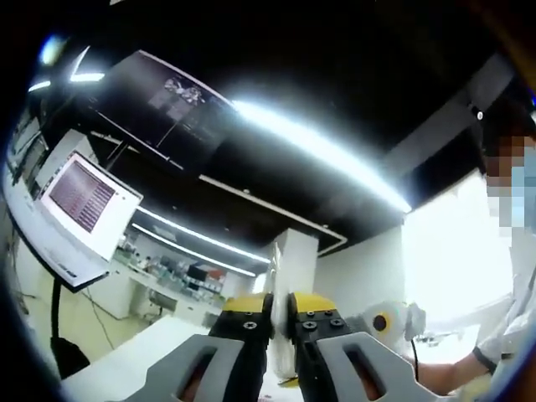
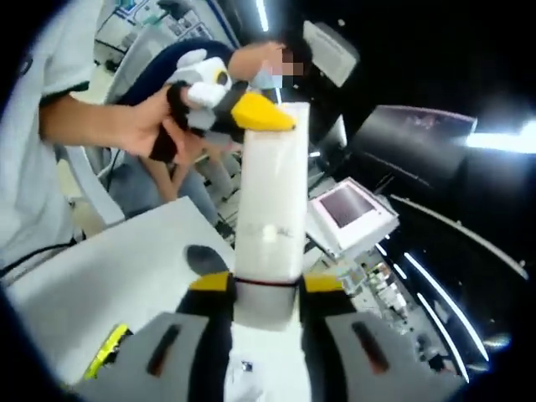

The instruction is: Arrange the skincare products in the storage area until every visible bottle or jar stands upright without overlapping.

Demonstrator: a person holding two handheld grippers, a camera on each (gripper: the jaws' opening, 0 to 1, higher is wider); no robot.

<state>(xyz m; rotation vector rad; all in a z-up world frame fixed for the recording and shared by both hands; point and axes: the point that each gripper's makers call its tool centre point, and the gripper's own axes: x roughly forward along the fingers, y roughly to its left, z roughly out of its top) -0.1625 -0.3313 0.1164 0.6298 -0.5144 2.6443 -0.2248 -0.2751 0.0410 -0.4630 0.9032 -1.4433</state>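
Between both claws, right claw and seemingly left claw clamp white tube.

White, flat-ended skincare tube, tall and slim, held between the jaws of the right gripper at its lower end, above a white cap. Far end pinched by the yellow-tipped jaws of the left gripper. Seen edge-on as a thin pale strip between the closed left gripper jaws.
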